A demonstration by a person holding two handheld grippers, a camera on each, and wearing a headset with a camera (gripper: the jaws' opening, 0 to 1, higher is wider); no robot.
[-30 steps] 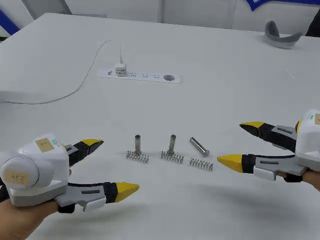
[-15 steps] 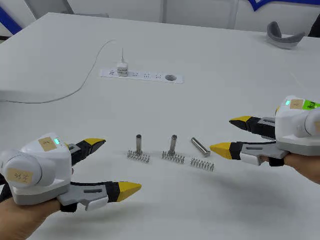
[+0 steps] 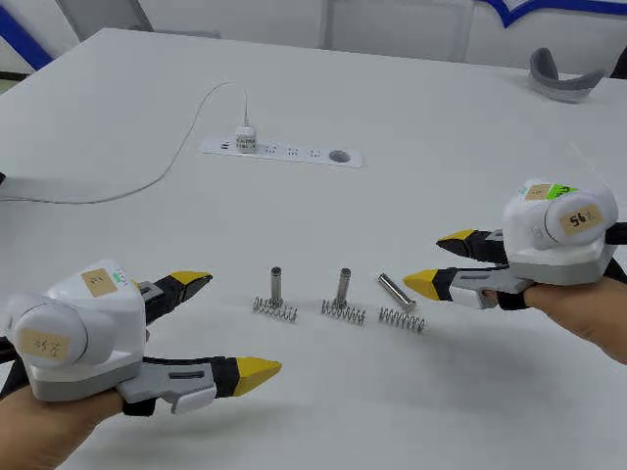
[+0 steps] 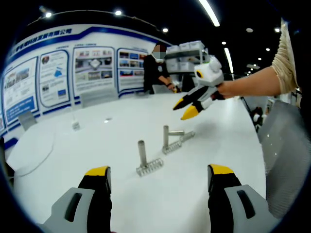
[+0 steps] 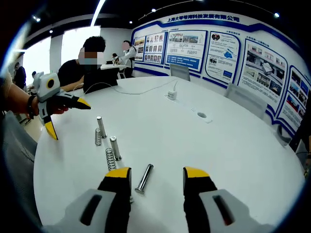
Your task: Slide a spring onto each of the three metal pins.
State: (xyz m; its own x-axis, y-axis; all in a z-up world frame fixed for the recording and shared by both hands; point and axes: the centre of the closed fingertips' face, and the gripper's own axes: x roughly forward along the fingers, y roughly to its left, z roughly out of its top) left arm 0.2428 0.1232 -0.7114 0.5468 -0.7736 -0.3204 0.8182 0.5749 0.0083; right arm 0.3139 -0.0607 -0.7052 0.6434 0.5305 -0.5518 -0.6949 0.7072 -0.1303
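Frankly, we have nothing threaded yet. Three short silver metal pins sit in a row on the white counter (image 3: pixel 411 196): the left pin (image 3: pixel 276 282) and the middle pin (image 3: pixel 343 283) stand upright, while the right pin (image 3: pixel 395 290) lies on its side (it will probably need standing up or holding). Just in front of each lies a small coiled wire spring, flat on the counter: the left spring (image 3: pixel 273 310), the middle spring (image 3: pixel 343 313) and the right spring (image 3: pixel 402 320). By our judgement, all three slides are left to do.

Our left gripper (image 3: pixel 225 325) hovers left of the row, its yellow-tipped jaws wide apart and holding nothing. Our right gripper (image 3: pixel 438 259) hangs near the lying pin, jaws apart too and empty.

Farther back on the counter are a white power strip (image 3: pixel 284 152) with a white plug (image 3: pixel 245 135) and a thin white cable (image 3: pixel 167 171), and a grey curved band (image 3: pixel 561 78). Around the room we see blue-and-white wall posters (image 5: pixel 223 48), ceiling lights (image 4: pixel 209 12) and seated people (image 5: pixel 82 63) at the counter's far edge.
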